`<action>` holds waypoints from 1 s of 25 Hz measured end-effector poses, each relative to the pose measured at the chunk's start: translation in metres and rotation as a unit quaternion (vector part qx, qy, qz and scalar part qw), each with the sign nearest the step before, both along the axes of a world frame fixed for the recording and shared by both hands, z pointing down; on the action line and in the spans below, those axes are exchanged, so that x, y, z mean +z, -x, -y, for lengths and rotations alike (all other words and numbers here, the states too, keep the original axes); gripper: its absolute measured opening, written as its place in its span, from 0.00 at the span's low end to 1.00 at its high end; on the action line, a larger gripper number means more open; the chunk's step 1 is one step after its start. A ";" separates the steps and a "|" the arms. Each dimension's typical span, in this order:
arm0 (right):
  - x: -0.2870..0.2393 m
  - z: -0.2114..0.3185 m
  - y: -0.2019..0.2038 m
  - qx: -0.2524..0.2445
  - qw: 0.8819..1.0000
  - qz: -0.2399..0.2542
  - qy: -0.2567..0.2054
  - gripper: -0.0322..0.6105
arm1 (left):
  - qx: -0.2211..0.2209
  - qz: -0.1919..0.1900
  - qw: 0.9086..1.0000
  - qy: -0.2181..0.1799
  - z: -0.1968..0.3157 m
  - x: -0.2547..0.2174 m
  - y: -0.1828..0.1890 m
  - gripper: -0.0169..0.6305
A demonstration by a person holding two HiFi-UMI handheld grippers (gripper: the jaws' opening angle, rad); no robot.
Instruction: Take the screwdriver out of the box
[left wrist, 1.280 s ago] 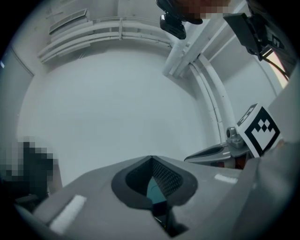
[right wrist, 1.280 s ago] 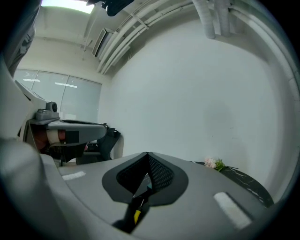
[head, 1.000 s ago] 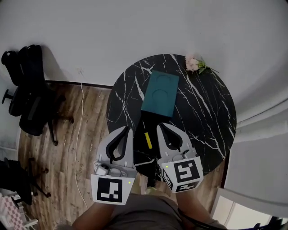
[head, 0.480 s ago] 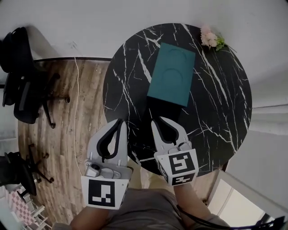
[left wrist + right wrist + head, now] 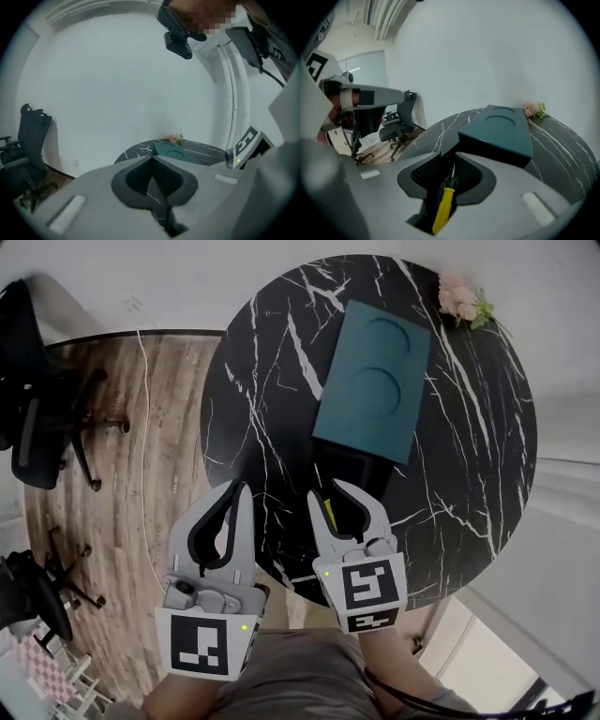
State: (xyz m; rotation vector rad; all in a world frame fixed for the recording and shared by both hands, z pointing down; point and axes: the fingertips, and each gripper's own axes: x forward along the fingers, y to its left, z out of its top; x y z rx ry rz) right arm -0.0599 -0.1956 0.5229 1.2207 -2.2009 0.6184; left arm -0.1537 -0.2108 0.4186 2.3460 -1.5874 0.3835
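Observation:
A screwdriver with a yellow handle (image 5: 328,513) (image 5: 442,209) lies on the black marble table (image 5: 272,381), outside the box and a little nearer than it. I see it through the hollow between my right gripper's fingers. My right gripper (image 5: 330,491) (image 5: 453,153) hovers over it with its tips together, shut, and nothing pinched. The teal box (image 5: 375,381) (image 5: 504,127) has two round recesses in its lid, and a dark body shows at its near end. My left gripper (image 5: 236,491) (image 5: 152,159) is shut and empty over the table's near left edge.
A small bunch of pink flowers (image 5: 462,302) (image 5: 533,109) lies at the table's far right rim. Black office chairs (image 5: 37,427) stand on the wooden floor to the left, and a thin cable (image 5: 141,427) runs along it. White walls close in behind and to the right.
The head view has swung, so the table and box sit higher and to the right. The screwdriver, earlier between the two grippers, now shows inside the right gripper's hollow.

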 end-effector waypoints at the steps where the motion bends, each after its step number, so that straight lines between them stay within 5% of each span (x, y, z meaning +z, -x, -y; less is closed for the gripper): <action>1: 0.003 0.000 0.003 0.000 1.000 -0.003 0.004 0.23 | 0.000 -0.002 1.000 0.002 0.002 0.002 0.002 0.03; 25: 0.044 0.019 -0.002 0.062 0.993 -0.053 0.090 0.14 | 0.010 -0.020 1.000 0.008 0.040 0.009 0.019 0.03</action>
